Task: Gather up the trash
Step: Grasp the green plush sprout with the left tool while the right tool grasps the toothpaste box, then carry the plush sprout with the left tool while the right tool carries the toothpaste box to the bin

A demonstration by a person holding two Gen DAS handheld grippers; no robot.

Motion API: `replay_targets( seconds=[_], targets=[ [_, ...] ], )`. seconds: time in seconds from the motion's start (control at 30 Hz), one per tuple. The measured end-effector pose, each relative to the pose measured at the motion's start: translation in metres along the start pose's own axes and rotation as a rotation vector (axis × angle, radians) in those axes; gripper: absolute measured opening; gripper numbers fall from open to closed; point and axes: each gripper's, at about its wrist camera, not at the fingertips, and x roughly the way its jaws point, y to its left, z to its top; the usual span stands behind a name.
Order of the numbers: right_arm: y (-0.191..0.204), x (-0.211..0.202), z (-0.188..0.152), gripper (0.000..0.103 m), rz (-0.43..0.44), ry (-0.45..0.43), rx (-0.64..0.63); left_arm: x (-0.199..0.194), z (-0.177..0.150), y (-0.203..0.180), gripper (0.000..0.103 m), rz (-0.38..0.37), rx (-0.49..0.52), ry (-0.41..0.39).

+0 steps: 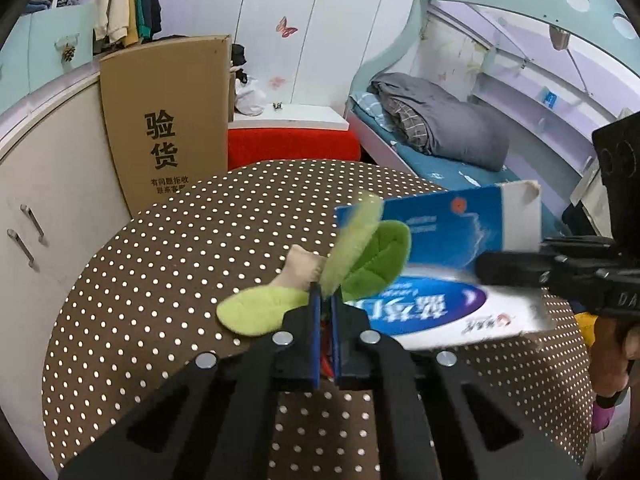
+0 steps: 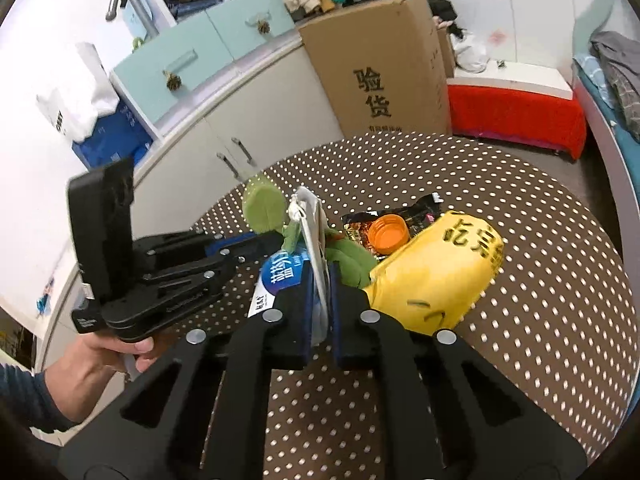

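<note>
Right gripper (image 2: 320, 276) clamps the blue-white carton (image 2: 316, 240); left gripper (image 1: 325, 300), clenched on a plush leaf (image 1: 352, 240) at 12 o'clock, should release that non-trash.

Crowded right at my fingers, open worktop beyond and to the sides.

Ahead of my left fingers (image 1: 325, 300) the green plush toy (image 1: 372, 264) and the blue-and-white box (image 1: 440, 264) block the way; left of them the dotted worktop (image 1: 160, 248) lies bare. Right of my right fingers (image 2: 320, 276) sit the yellow bag (image 2: 436, 276), orange cap (image 2: 388, 233) and dark wrapper (image 2: 404, 210); past these the worktop is free up to the cardboard box (image 2: 380, 64).
</note>
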Motion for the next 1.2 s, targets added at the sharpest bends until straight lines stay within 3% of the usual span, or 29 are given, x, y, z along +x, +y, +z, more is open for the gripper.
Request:
replay_targets(
  seconds=[0.3, 0.53, 0.9, 1.2],
  targets=[
    [-0.019, -0.063, -0.029, 0.007, -0.048, -0.101, 0.078, -0.038, -0.012, -0.003, 0.002, -0.015, -0.057, -0.074],
    [-0.032, -0.118, -0.050, 0.007, -0.077, -0.205, 0.125, -0.070, -0.008, -0.029, 0.002, -0.010, -0.036, -0.133],
    [-0.080, -0.215, -0.083, 0.007, -0.157, -0.385, 0.227, -0.095, 0.027, -0.126, 0.002, -0.099, 0.094, -0.189],
    [-0.133, -0.288, -0.132, 0.007, -0.284, -0.485, 0.349, -0.073, 0.046, -0.223, 0.002, -0.191, 0.188, -0.165]
  ],
)
